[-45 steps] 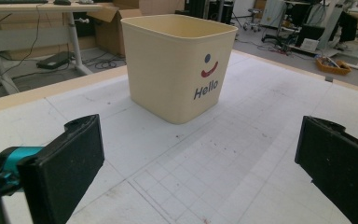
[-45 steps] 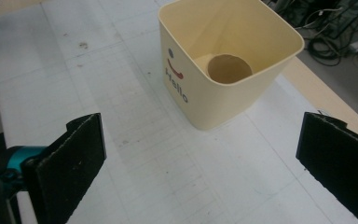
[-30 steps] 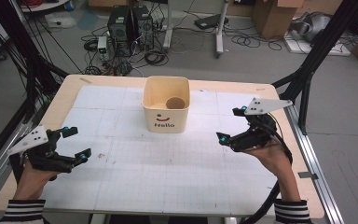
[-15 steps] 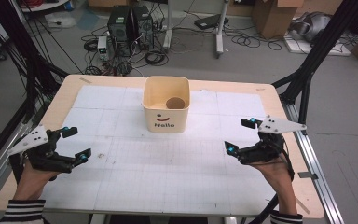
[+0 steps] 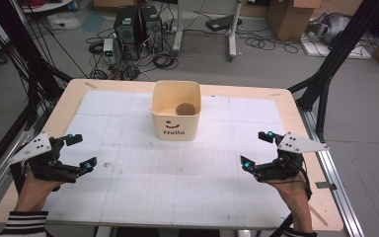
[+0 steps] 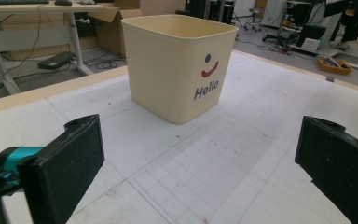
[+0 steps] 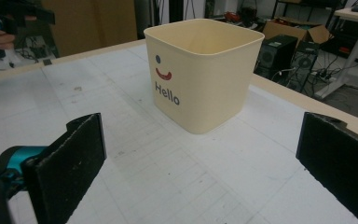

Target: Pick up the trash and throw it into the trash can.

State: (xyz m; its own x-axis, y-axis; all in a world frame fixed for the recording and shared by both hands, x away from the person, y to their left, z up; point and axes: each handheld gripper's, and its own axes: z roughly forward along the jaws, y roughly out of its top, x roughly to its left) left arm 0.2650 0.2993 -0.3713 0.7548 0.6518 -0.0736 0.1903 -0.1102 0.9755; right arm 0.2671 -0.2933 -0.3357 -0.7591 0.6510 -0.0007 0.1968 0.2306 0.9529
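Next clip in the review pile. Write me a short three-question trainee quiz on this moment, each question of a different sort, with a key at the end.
1. True or false: the left gripper is shut on the cream bin.
2. Multiple choice: what lies inside the bin, seen from the high view? A) a round brown object B) a blue cloth C) a metal spoon
3. Fill in: the word printed on the bin's front, under the smile, is ____.

Key:
1. False. Its jaws stand wide apart over the white gridded mat, well short of the bin. The right gripper is open too.
2. A
3. Hello
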